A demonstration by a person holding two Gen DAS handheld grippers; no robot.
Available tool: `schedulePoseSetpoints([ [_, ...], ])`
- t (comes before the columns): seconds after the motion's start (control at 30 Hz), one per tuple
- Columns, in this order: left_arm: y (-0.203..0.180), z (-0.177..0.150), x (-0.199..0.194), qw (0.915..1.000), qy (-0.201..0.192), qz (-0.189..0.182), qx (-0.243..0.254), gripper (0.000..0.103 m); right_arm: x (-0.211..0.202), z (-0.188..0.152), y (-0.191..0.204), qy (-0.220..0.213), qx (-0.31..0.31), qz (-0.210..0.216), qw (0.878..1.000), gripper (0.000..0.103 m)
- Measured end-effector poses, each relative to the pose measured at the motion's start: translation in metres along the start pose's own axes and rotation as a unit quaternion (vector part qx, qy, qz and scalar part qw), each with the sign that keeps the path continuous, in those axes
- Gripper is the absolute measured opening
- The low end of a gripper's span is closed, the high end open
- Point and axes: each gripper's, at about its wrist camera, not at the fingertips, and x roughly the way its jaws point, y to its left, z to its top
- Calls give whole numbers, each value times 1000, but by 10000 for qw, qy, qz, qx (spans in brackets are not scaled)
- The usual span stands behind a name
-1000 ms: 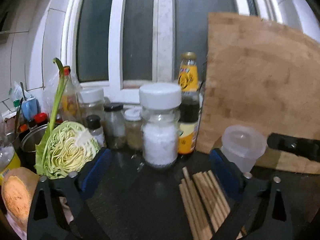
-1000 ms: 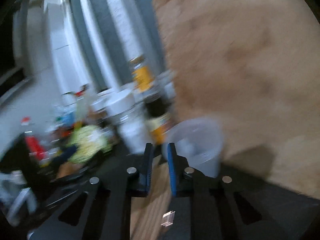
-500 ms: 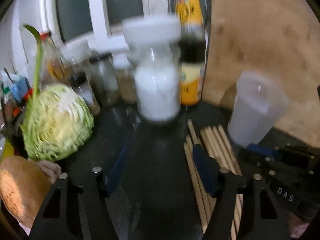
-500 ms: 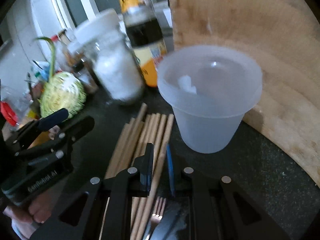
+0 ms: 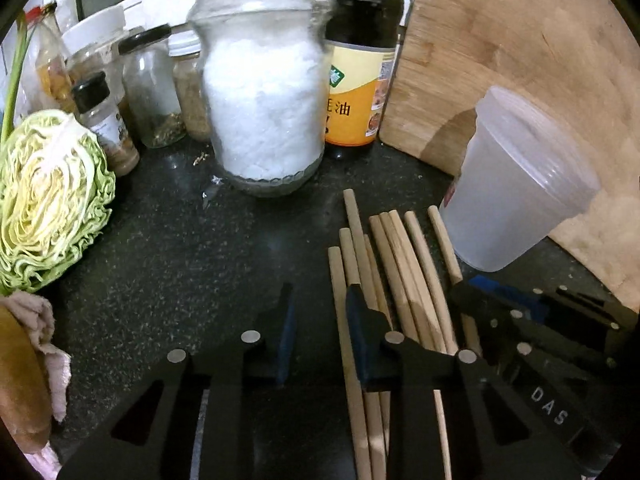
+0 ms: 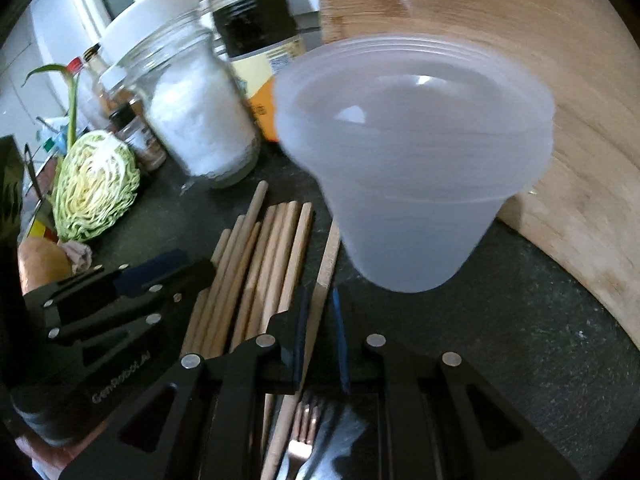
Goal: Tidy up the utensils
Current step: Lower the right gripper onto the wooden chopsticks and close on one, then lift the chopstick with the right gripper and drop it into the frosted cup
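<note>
Several wooden chopsticks (image 5: 394,264) lie side by side on the dark counter (image 5: 168,264); they also show in the right wrist view (image 6: 260,256). A frosted plastic cup (image 6: 412,160) stands upright just right of them, also in the left wrist view (image 5: 516,184). My left gripper (image 5: 320,320) is low over the leftmost chopstick, jaws narrowly apart around it. My right gripper (image 6: 320,320) has its jaws narrowly apart around the rightmost chopstick (image 6: 326,264), right in front of the cup. A fork (image 6: 298,448) lies under the right gripper.
A salt jar (image 5: 260,92), a sauce bottle (image 5: 360,80) and several spice jars (image 5: 152,92) stand behind the chopsticks. A halved cabbage (image 5: 48,200) lies at left. A wooden cutting board (image 5: 520,60) leans behind the cup.
Both grippers have dropped toward the counter and moved forward over the chopsticks. The left gripper's jaws have narrowed from wide open. The cup looms much closer in the right wrist view.
</note>
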Motion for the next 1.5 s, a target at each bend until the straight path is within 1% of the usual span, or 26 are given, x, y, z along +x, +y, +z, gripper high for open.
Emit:
schedulePoseSetpoints([
  [0.07, -2, 1, 1, 9998, 50, 175, -15, 17, 0, 0, -2, 21, 20, -23, 10000, 15],
  [0.13, -1, 0, 2, 9996, 156, 213, -75, 14, -2, 0, -2, 27, -35, -170, 9998, 15],
  [0.17, -1, -1, 2, 9995, 141, 264, -69, 12, -2, -1, -2, 14, -57, -239, 9997, 15],
  [0.3, -2, -5, 0, 9995, 147, 267, 32, 11, -3, -2, 1, 83, -256, -402, 9988, 15],
  [0.37, -4, -6, -1, 9995, 241, 195, 80, 13, -9, -1, -2, 99, -271, -331, 9990, 15],
  [0.43, -3, -6, -1, 9993, 346, 85, 86, 15, -18, 2, -6, -23, -254, -215, 9994, 15],
  [0.53, -7, -5, -3, 9992, 387, 96, 66, 15, -20, 3, -12, 18, -169, -70, 9998, 15],
  [0.6, -5, -2, 0, 9991, 412, 129, 12, 9, -17, 2, -12, 149, -229, -7, 9996, 15],
  [0.67, -6, 1, 1, 9989, 455, 145, 23, 6, -14, 1, -10, 232, -316, 28, 9992, 15],
  [0.73, -11, 3, 2, 9979, 419, 470, 171, 6, -12, -1, -7, 324, -445, 0, 9985, 15],
  [0.77, -17, 4, -4, 9971, 290, 618, 348, 6, -9, -2, -2, 335, -468, -47, 9983, 15],
  [0.8, -22, 5, -11, 9968, 173, 641, 456, 6, -7, -3, 1, 339, -486, -92, 9982, 15],
  [0.87, -24, 11, -35, 9976, -153, 557, 373, 6, -1, -3, 8, 310, -543, -162, 9979, 15],
  [0.93, -21, 20, -57, 9969, -495, 556, 243, 6, 0, -4, 10, 228, -542, -248, 9980, 15],
  [1.0, -18, 30, -80, 9940, -880, 606, 219, 6, 1, -4, 8, 126, -495, -288, 9983, 14],
  [1.07, -16, 35, -103, 9914, -1180, 520, 205, 6, 3, -2, 8, 57, -495, -290, 9983, 14],
  [1.1, -15, 37, -115, 9898, -1332, 459, 187, 6, 3, -2, 7, 44, -461, -284, 9985, 11],
  [1.13, -14, 37, -124, 9886, -1427, 434, 184, 6, 2, -3, 6, 45, -410, -230, 9989, 8],
  [1.2, -12, 37, -145, 9844, -1710, 377, 170, 6, -3, -3, 3, 101, -280, 218, 9993, 8],
  [1.23, -10, 38, -154, 9820, -1850, 336, 158, 6, -11, -4, 2, 17, -223, 465, 9987, 8],
  [1.27, -4, 37, -162, 9795, -1987, 300, 124, 6, -22, -4, 0, -187, -183, 699, 9972, 8],
  [1.3, -1, 34, -171, 9770, -2114, 285, 45, 6, -34, -4, 0, -408, -188, 835, 9955, 8],
  [1.37, 4, 31, -182, 9720, -2343, 153, -99, 6, -65, -5, -1, -1066, -231, 1129, 9876, 8],
  [1.4, 5, 31, -188, 9695, -2446, 59, -140, 6, -78, -5, -3, -1351, -218, 1274, 9824, 8],
  [1.47, 5, 30, -195, 9641, -2646, -115, -168, 6, -108, -6, -7, -2030, -125, 1609, 9658, 8],
  [1.5, 3, 30, -198, 9615, -2738, -195, -140, 6, -121, -6, -10, -2356, -113, 1617, 9582, 8],
])
